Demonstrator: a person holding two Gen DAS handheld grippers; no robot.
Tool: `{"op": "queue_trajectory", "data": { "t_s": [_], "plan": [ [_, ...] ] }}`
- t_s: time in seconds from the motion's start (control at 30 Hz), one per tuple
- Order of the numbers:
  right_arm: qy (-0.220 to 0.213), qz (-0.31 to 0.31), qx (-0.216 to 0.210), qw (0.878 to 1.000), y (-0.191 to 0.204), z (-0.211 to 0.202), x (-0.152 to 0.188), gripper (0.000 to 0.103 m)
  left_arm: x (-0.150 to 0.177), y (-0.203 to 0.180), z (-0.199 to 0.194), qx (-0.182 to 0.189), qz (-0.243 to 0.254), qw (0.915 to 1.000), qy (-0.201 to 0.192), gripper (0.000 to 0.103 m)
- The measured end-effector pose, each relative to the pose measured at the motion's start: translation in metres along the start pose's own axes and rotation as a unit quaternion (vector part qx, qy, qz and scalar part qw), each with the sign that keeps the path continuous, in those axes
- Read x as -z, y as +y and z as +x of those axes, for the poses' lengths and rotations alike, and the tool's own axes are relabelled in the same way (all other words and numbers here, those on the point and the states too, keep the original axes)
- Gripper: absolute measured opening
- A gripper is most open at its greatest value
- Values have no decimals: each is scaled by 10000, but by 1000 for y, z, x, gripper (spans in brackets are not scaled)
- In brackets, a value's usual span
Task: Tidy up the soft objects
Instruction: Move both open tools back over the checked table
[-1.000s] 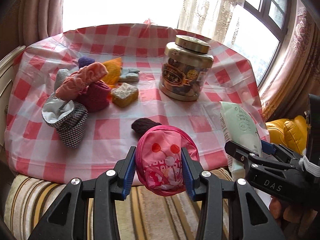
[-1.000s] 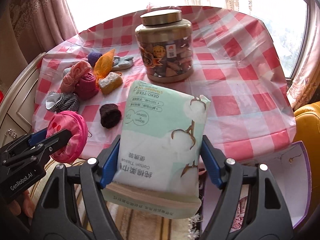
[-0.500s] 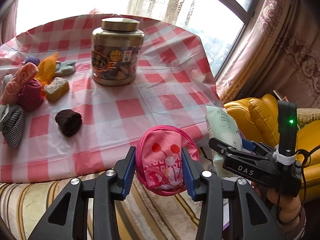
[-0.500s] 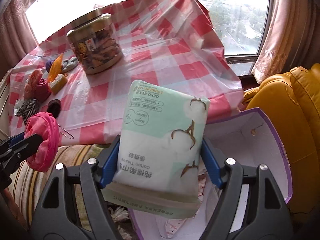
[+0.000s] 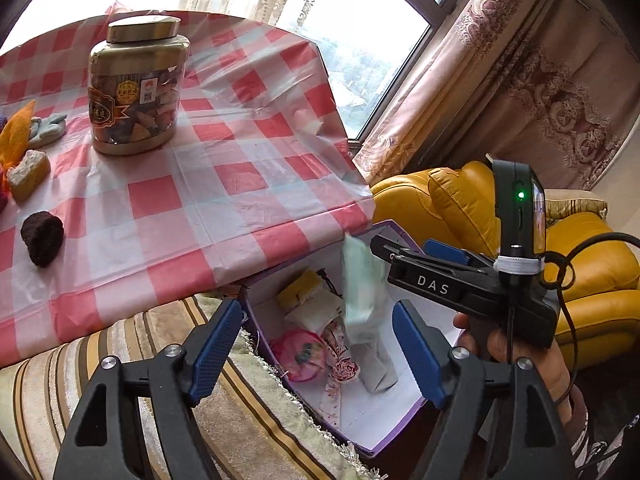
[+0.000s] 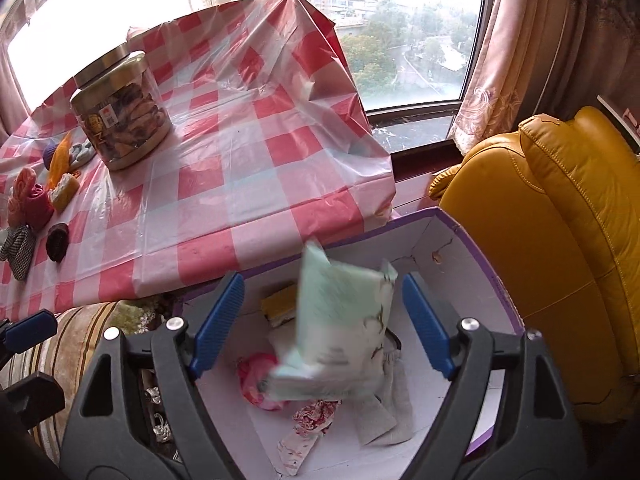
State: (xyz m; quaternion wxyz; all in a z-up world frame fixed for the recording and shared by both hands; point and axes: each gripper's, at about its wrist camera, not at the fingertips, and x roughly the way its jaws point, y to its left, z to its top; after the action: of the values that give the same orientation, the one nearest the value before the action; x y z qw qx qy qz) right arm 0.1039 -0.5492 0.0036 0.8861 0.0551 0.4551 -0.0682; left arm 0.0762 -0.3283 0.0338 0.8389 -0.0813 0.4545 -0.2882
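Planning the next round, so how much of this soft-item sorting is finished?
Partly done. Both the left gripper and right gripper are open over the purple box; the pink pouch lies inside and the tissue pack is dropping in. The dark knit ball and others remain on the table.

A pale green cotton-tissue pack (image 6: 340, 332), motion-blurred, is seen tilted in mid-air within the open purple-edged white box (image 6: 472, 280). A pink pouch (image 6: 256, 376) is seen on the box floor at the pack's 8 o'clock, with a yellow sponge (image 6: 278, 304) at its 10 o'clock and a grey sock (image 6: 388, 408) at 5 o'clock. On the checked worktop (image 6: 240, 152), a dark brown knit piece (image 6: 57, 240), a houndstooth pouch (image 6: 18, 250) and a yellow-white sponge (image 6: 63, 192) are left at the far 9 o'clock side.
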Motion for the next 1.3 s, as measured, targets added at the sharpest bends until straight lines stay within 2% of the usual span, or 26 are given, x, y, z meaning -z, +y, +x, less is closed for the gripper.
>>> {"op": "queue_trajectory", "data": {
  "t_s": [0.47,0.77,1.03,1.17,1.3],
  "plan": [
    [134,-569,-344,9977,60,-6,4,83,-3,42,-29,-513,-267,9979,-303,78],
    [235,-1065,-636,9920,120,-11,8,83,-5,99,-63,-1019,-734,9898,-670,78],
    [265,-1535,-1073,9820,185,-14,5,83,-7,172,-109,-1653,-1471,9694,-1059,78],
    [226,-1689,-1198,9781,217,-13,-1,83,-9,209,-134,-2006,-1836,9533,-1312,78],
    [161,-1814,-1245,9754,245,-10,-7,83,-12,250,-152,-2387,-2291,9324,-1453,79]
  ]
}}
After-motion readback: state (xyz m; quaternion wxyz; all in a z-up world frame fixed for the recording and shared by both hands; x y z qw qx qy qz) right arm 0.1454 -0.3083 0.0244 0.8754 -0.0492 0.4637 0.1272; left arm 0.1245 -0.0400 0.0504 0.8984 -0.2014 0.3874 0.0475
